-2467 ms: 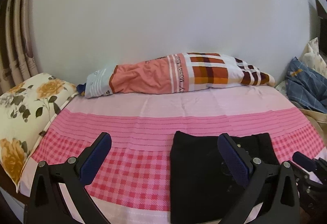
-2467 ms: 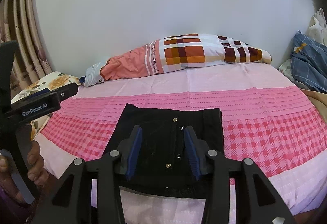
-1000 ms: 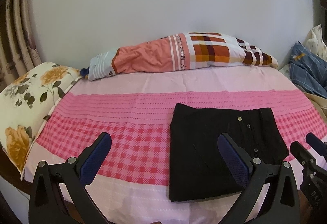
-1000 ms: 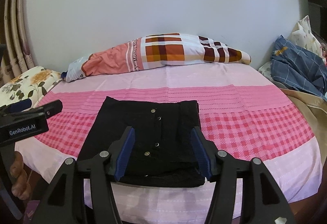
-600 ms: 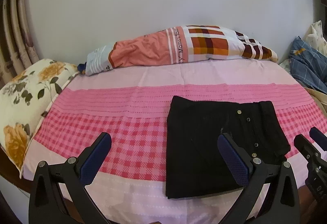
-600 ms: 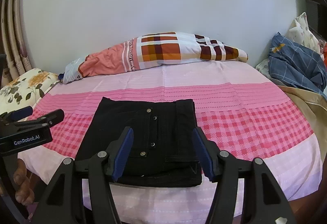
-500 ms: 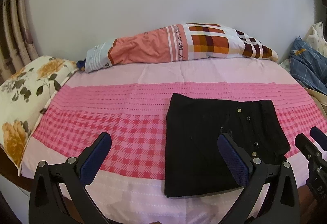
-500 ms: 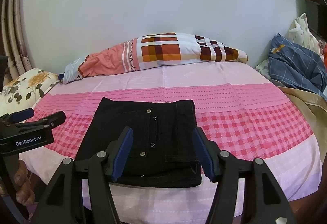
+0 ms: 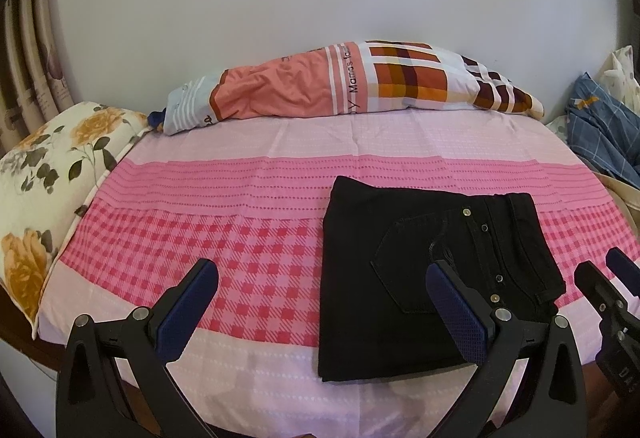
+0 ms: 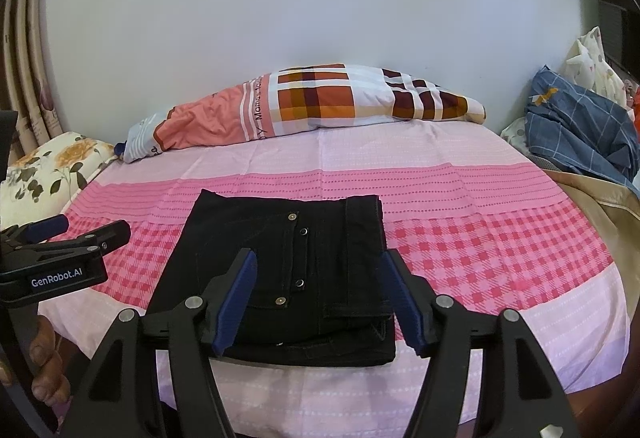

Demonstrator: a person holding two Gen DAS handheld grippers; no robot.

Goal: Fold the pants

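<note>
One pair of black pants (image 10: 288,274), folded into a rectangle, lies near the front edge of the pink bed (image 10: 500,238). Two tools: the left tool (image 9: 320,302) gapes wide, empty; the right tool (image 10: 318,298) is opening, gripping nothing. One long pillow (image 10: 320,106) lies by the wall.

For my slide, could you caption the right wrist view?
Folded black pants lie on the pink bed; the right tool is opening above them.

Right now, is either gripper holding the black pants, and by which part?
Nothing is held. The left gripper is open and the right gripper is opening, both clear of the folded black pants.
</note>
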